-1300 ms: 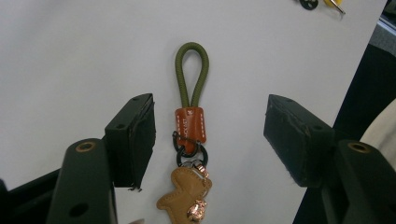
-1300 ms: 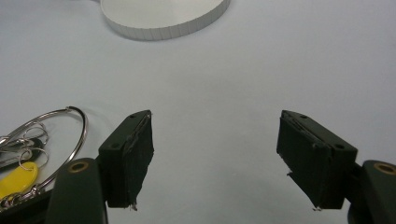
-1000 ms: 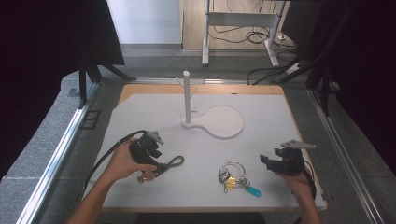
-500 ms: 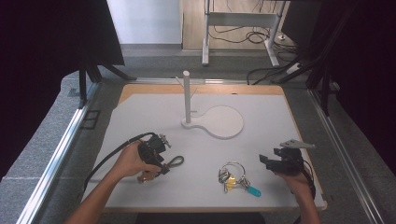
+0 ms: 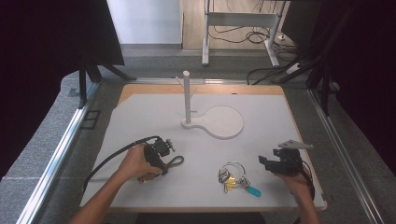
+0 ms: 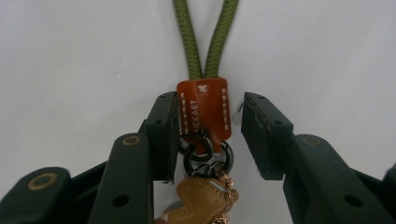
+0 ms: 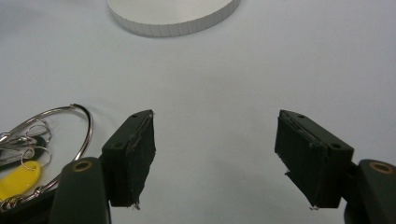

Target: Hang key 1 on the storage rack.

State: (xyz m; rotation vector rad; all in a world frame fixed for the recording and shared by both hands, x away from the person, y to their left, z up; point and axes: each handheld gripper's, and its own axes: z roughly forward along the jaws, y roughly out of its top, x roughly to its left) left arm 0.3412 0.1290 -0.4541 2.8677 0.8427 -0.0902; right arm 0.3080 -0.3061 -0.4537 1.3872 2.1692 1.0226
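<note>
A green cord loop (image 6: 205, 37) with a brown leather tab (image 6: 204, 112) lies on the white mat (image 5: 140, 121). Dark rings and a tan leather charm (image 6: 205, 198) hang off the tab. My left gripper (image 6: 208, 135) is open, its jaws either side of the tab; one jaw is close against it, the other stands off. In the high view this gripper (image 5: 164, 157) is at the front left, with the green cord (image 5: 175, 161) poking out to its right. My right gripper (image 7: 215, 158) is open over bare mat at the front right (image 5: 263, 161).
A bunch of key rings (image 5: 232, 172) with a yellow tag (image 7: 21, 179) and a blue tag (image 5: 253, 190) lies just left of the right gripper. A white post (image 5: 187, 93) on a base with a round disc (image 5: 224, 122) stands mid-table. A wooden board edge (image 5: 201, 88) runs behind.
My left hand and gripper have slid rightward along the mat onto the green cord keychain. The right gripper and the key rings have stayed where they were.
</note>
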